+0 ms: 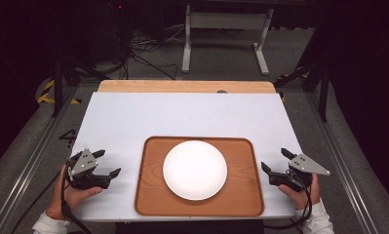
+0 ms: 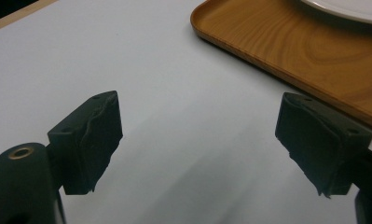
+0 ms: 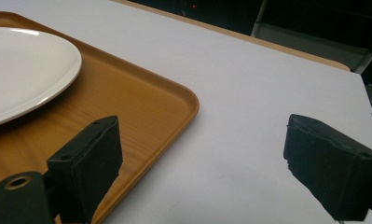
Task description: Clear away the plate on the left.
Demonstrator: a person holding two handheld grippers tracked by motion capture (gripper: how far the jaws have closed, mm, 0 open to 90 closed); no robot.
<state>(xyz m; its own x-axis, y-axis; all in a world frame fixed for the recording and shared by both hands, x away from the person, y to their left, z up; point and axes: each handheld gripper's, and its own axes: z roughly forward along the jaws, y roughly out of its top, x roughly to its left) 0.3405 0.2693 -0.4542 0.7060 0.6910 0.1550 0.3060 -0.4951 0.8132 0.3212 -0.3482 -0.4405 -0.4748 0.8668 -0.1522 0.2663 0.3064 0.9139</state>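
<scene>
Left gripper (image 1: 106, 165): at the lower left of the high view, held in a hand over bare table; jaws spread wide with nothing between them.
Right gripper (image 1: 273, 163): at the lower right of the high view, just off the tray's right edge; jaws also wide and empty, one hanging over the tray corner in the right gripper view.
Tray (image 1: 150, 195): wooden, rounded corners, lying flat in the lower middle of the high view, between the two grippers and touched by neither.
Plate (image 1: 195, 169): white, bare, sitting in the middle of the tray.
Table (image 1: 182, 114): pale top, a wooden strip along its far edge.
Step in hand: to my eye both hands are poised at the tray's two sides, with no grip taken yet.
Next move: I would guess each gripper must slide inward and close on a tray rim, evenly, so the plate stays level.
</scene>
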